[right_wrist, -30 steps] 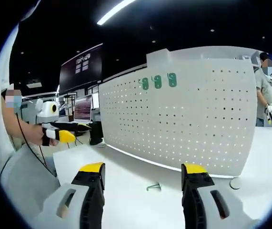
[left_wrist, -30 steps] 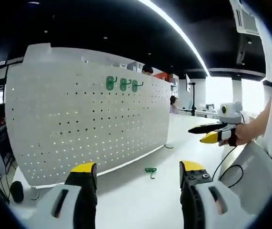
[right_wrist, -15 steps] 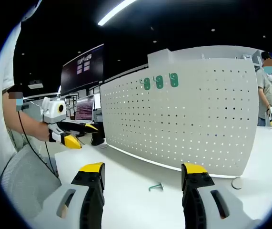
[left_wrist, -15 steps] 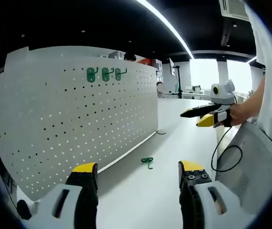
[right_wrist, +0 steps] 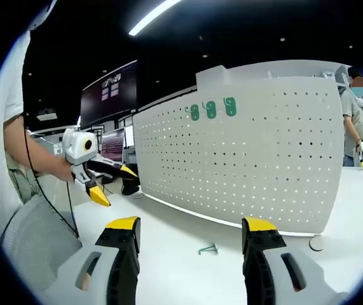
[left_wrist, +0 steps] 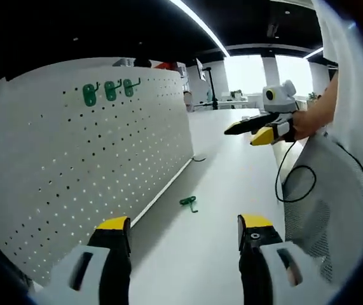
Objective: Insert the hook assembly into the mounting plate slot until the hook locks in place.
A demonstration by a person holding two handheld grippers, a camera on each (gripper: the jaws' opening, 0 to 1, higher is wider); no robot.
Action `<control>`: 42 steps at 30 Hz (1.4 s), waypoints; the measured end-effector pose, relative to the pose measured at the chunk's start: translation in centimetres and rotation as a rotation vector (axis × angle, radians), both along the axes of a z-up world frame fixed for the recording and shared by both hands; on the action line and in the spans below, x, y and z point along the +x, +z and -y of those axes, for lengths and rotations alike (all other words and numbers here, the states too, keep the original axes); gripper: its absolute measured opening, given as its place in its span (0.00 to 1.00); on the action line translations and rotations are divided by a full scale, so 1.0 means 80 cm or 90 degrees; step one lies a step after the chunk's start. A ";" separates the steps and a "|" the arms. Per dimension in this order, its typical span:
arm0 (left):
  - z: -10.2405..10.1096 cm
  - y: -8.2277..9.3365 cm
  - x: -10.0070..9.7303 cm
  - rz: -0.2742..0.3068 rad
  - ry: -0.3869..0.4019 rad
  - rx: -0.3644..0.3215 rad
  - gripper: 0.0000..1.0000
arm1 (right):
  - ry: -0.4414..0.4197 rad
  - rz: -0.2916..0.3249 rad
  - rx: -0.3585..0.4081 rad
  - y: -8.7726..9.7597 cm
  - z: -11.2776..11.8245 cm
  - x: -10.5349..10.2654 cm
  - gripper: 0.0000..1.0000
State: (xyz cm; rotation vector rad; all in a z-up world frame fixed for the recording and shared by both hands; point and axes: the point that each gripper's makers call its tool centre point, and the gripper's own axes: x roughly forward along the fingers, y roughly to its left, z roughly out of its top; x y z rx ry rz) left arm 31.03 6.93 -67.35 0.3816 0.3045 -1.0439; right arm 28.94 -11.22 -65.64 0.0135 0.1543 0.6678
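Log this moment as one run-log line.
left tongs: open, empty | right tongs: open, empty | green hook: on table before pegboard | three hooks mounted

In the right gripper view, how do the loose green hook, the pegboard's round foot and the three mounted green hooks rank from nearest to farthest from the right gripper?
1. Loose green hook, on the table between the jaws.
2. Round foot, at the pegboard's lower right corner.
3. Three mounted green hooks, high on the board.
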 end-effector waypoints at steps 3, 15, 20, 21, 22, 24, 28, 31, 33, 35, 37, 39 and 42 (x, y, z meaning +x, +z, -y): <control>0.004 -0.002 0.001 0.000 -0.017 0.012 0.70 | -0.001 -0.001 0.002 -0.001 0.001 0.001 0.63; 0.030 -0.020 0.019 -0.002 -0.109 0.084 0.71 | -0.013 0.001 0.015 0.002 0.006 0.003 0.63; 0.041 -0.026 0.025 0.000 -0.135 0.103 0.71 | -0.018 0.004 0.014 0.003 0.009 0.004 0.64; 0.043 -0.027 0.026 -0.002 -0.139 0.104 0.71 | -0.019 0.005 0.013 0.003 0.009 0.004 0.64; 0.045 -0.029 0.027 -0.005 -0.143 0.106 0.70 | -0.019 0.005 0.013 0.003 0.009 0.004 0.64; 0.048 -0.034 0.031 -0.002 -0.155 0.119 0.70 | -0.021 0.005 0.012 0.004 0.009 0.004 0.64; 0.055 -0.039 0.037 -0.002 -0.175 0.134 0.70 | -0.024 0.006 0.012 0.004 0.011 0.005 0.64; 0.059 -0.045 0.041 -0.006 -0.190 0.144 0.70 | -0.027 0.006 0.011 0.005 0.012 0.005 0.64; 0.062 -0.049 0.043 -0.007 -0.200 0.152 0.70 | -0.030 0.007 0.011 0.005 0.013 0.005 0.64; 0.066 -0.053 0.044 -0.008 -0.213 0.159 0.69 | -0.032 0.008 0.012 0.004 0.014 0.006 0.64; 0.070 -0.055 0.045 -0.009 -0.222 0.165 0.69 | -0.034 0.008 0.011 0.005 0.015 0.006 0.64; 0.072 -0.061 0.044 -0.006 -0.241 0.183 0.69 | -0.036 0.009 0.011 0.005 0.015 0.007 0.64; 0.076 -0.071 0.045 -0.010 -0.258 0.203 0.68 | -0.038 0.008 0.009 0.004 0.016 0.008 0.64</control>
